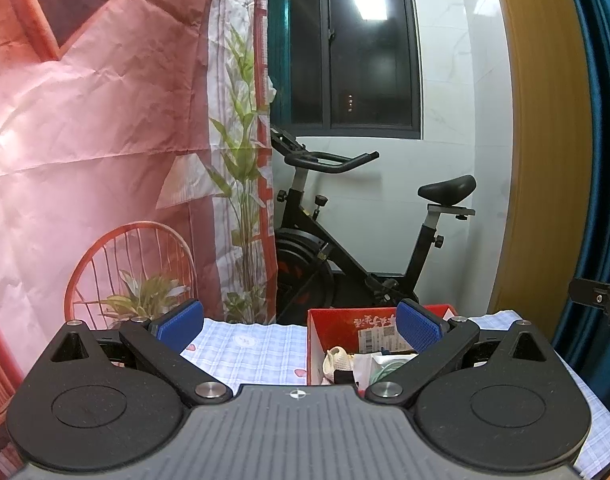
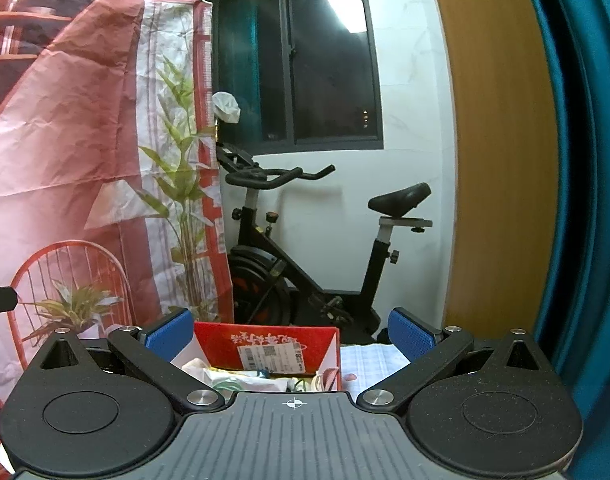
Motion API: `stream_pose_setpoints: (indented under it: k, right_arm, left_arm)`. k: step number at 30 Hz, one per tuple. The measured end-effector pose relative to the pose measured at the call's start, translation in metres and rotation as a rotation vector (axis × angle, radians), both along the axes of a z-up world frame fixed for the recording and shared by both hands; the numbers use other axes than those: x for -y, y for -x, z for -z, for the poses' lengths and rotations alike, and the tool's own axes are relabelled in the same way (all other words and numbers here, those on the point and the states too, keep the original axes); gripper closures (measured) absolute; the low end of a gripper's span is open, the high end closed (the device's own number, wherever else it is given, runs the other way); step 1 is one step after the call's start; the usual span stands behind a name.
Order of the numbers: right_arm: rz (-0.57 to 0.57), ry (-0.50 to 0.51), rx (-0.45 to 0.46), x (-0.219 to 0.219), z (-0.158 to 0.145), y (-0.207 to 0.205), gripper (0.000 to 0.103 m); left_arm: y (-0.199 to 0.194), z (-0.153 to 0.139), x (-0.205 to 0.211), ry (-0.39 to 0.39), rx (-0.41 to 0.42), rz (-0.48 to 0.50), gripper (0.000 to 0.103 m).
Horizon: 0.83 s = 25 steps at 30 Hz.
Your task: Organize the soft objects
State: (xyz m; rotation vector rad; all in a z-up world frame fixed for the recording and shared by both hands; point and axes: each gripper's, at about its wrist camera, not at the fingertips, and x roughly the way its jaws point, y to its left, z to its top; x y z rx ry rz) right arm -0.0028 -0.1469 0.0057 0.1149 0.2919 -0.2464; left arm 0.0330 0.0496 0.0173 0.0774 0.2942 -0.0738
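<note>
A red cardboard box (image 1: 337, 328) stands on a table covered by a checked cloth (image 1: 257, 352). Soft items fill it: a cream cloth piece (image 1: 337, 362) and white and green bundles (image 1: 379, 368). My left gripper (image 1: 299, 326) hovers above the table, open and holding nothing, its right pad (image 1: 419, 326) over the box. In the right wrist view the same red box (image 2: 265, 344) sits between the open fingers of my right gripper (image 2: 291, 332), which holds nothing. White and green soft items (image 2: 229, 380) show inside the box.
A black exercise bike (image 1: 345, 240) stands behind the table under a dark window (image 1: 369, 48). A printed pink backdrop (image 1: 105, 120) hangs on the left. A wooden door frame (image 1: 545, 140) and blue curtain (image 1: 601, 120) are on the right. The other gripper's edge (image 1: 601, 296) shows at right.
</note>
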Motion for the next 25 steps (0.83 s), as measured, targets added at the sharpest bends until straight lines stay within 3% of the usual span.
stream_pose_setpoints:
  k: [25]
  right_arm:
    - [0.012, -0.005, -0.015, 0.0009, 0.0083, -0.0019, 0.000]
  left_arm:
    - [-0.0027, 0.0035, -0.0022, 0.027, -0.030, 0.009, 0.000]
